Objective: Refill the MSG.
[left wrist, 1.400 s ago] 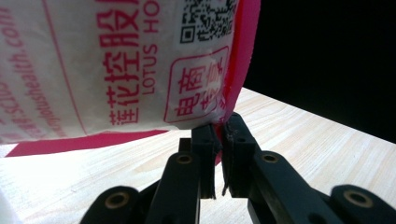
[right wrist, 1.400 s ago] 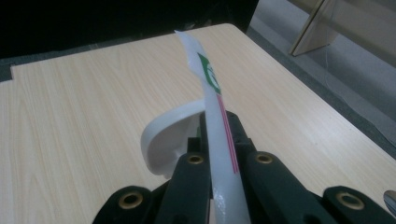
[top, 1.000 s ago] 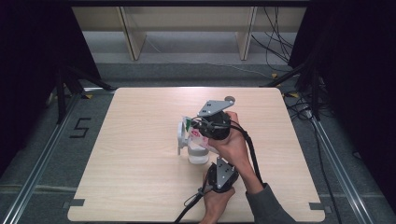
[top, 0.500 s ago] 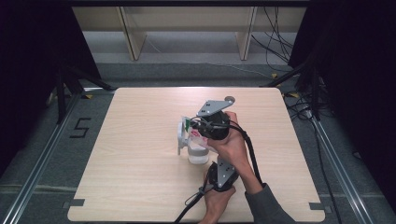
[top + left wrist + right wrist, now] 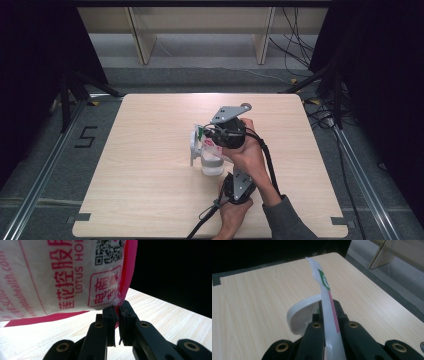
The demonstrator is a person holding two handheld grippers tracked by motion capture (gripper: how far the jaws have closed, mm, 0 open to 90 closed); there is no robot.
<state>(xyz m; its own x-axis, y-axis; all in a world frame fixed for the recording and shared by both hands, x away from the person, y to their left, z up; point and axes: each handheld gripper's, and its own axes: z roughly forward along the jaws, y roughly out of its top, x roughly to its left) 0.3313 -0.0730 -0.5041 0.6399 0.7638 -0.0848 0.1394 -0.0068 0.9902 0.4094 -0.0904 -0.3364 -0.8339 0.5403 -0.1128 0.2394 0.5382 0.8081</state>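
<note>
Two tools grip one packet [image 5: 62, 275]; white cup [image 5: 303, 312] beneath.

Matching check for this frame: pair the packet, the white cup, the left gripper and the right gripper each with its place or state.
1. packet
2. white cup
3. left gripper
4. right gripper

a. nearer the table's near edge
b. stands on the table
c. pinched by both grippers
d. farther from the person, grey plate on top

Pairs: 1-c, 2-b, 3-a, 4-d
</note>
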